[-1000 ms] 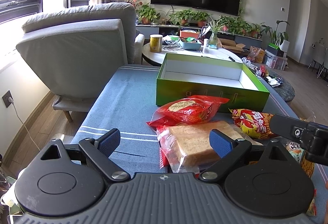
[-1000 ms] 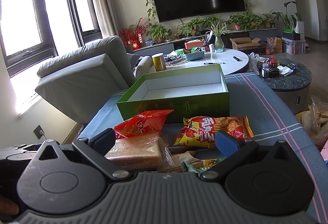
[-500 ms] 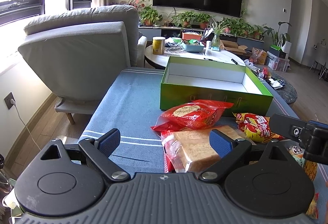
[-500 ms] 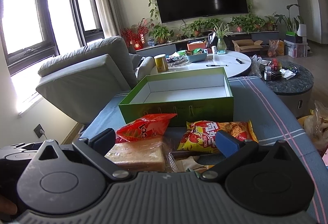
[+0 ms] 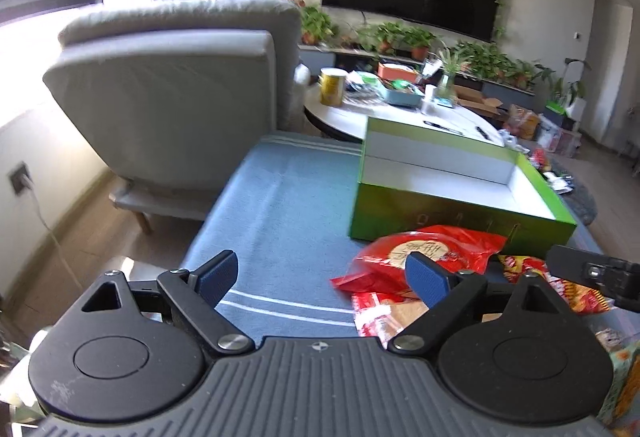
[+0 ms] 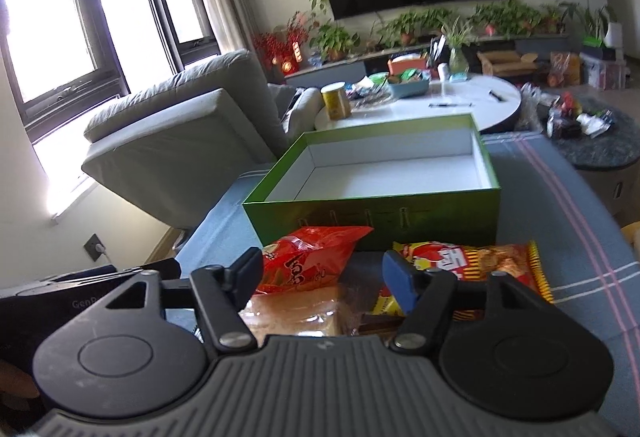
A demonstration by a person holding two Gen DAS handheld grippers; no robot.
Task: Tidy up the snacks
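An open green box (image 5: 460, 213) with a bare white inside stands on the blue-clothed table (image 5: 288, 205). In front of it lie a red snack bag (image 5: 424, 249), a wrapped bread loaf (image 5: 404, 313) and a yellow-red snack pack (image 6: 480, 261). My left gripper (image 5: 320, 269) hovers over the cloth left of the pile, its jaws closing with nothing between them; its right pad overlaps the red bag. My right gripper (image 6: 322, 269) is low over the pile, jaws apart. The red bag (image 6: 312, 261) and bread (image 6: 296, 309) show in the gap, and the box (image 6: 376, 213) lies beyond.
A grey armchair (image 5: 168, 97) stands beyond the table's left edge. Behind the box is a round white table (image 6: 460, 105) with a yellow can (image 5: 333, 87) and clutter. A dark round table (image 6: 592, 145) sits at the right. Bare blue cloth lies left of the snacks.
The left gripper has shifted left, so the snacks now sit at its right side. The right gripper has moved closer to the pile and its jaws have narrowed.
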